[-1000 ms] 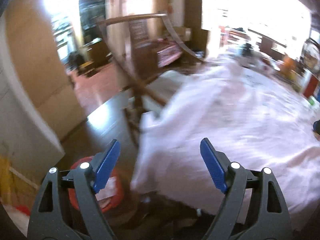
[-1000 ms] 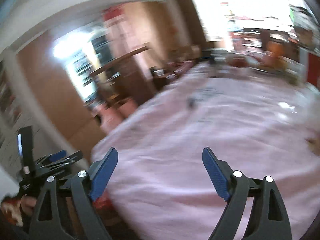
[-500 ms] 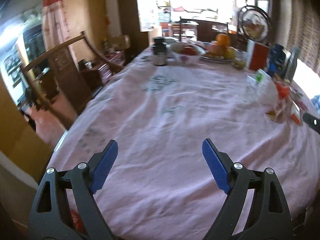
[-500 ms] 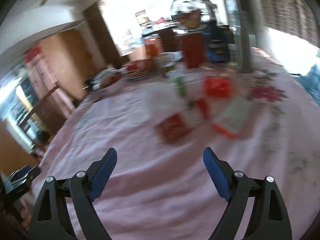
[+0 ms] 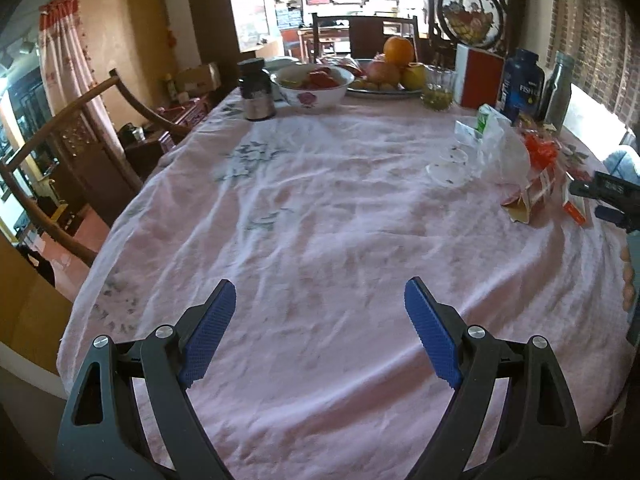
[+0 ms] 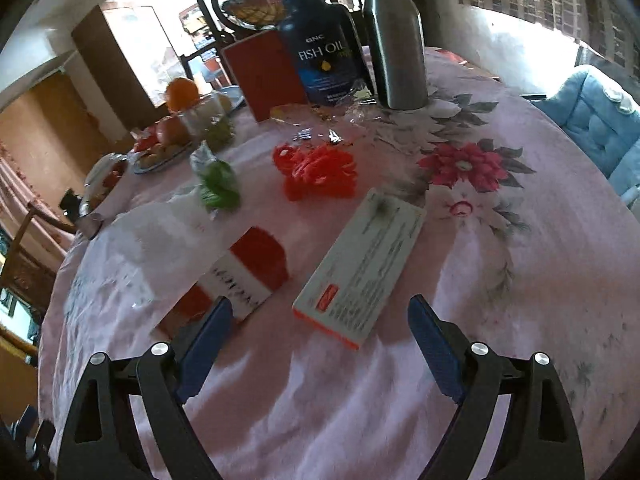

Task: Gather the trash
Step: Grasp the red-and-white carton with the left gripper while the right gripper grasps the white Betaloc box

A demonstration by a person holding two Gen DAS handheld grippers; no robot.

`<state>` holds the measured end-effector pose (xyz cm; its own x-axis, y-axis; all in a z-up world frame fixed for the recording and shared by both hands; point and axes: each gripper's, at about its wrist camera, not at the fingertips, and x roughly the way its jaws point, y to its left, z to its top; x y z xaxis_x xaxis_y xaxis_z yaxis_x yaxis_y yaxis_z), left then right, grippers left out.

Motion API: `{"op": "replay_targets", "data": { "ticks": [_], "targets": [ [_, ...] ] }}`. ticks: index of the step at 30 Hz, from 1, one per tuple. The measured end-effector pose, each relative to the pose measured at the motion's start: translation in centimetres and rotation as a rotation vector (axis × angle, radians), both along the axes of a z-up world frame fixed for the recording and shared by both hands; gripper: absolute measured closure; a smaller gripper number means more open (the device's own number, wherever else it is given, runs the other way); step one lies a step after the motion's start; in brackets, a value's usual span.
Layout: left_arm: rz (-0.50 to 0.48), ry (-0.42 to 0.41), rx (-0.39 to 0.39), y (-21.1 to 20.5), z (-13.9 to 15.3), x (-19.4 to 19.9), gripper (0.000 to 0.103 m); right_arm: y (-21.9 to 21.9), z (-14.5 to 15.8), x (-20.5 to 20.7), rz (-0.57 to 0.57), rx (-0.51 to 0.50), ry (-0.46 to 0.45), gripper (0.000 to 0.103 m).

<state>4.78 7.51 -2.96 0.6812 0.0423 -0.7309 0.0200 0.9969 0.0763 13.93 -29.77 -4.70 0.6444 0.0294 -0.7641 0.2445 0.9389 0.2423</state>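
Observation:
Trash lies on the pink tablecloth (image 5: 320, 220). In the right wrist view a flat white box with an orange edge (image 6: 360, 268) lies just ahead of my open right gripper (image 6: 320, 320). A red and white carton (image 6: 236, 280) lies to its left, by the left finger. Behind are a red plastic tangle (image 6: 320, 172), a green wrapper (image 6: 218, 184) and a white plastic bag (image 6: 160, 232). My left gripper (image 5: 320, 304) is open and empty over bare cloth; the same trash (image 5: 516, 168) sits far to its right, where the right gripper (image 5: 612, 200) shows.
At the table's back stand a fruit plate (image 5: 392, 76), a flowered bowl (image 5: 312, 88), a dark jar (image 5: 256, 88), a red box (image 6: 264, 72), a fish oil bottle (image 6: 324, 60) and a metal bottle (image 6: 396, 40). A wooden chair (image 5: 80, 152) stands left, a blue cushion (image 6: 600, 128) right.
Both grippers have swung from the floor and table edge toward the table. The right one has come close to the trash pile. Both stayed open.

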Motion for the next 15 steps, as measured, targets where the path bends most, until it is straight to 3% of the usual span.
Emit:
{"op": "replay_targets", "data": {
  "ticks": [5, 7, 9, 15],
  "targets": [
    [-0.032, 0.003, 0.007, -1.4, -0.1, 0.7, 0.019, -0.4, -0.8, 1.3, -0.028, -0.02, 0.041, 0.015],
    [-0.047, 0.006, 0.01, -2.0, -0.1, 1.0, 0.019, -0.6, -1.0, 1.5, -0.031, -0.02, 0.046, 0.021],
    [-0.073, 0.008, 0.01, -3.0, 0.0, 1.5, 0.019, -0.8, -1.2, 1.6, -0.027, -0.02, 0.053, 0.043],
    [-0.149, -0.012, 0.03, -6.6, 0.5, 2.8, 0.019, -2.5, -0.8, 0.1, -0.05, 0.064, 0.005, 0.048]
  ]
}}
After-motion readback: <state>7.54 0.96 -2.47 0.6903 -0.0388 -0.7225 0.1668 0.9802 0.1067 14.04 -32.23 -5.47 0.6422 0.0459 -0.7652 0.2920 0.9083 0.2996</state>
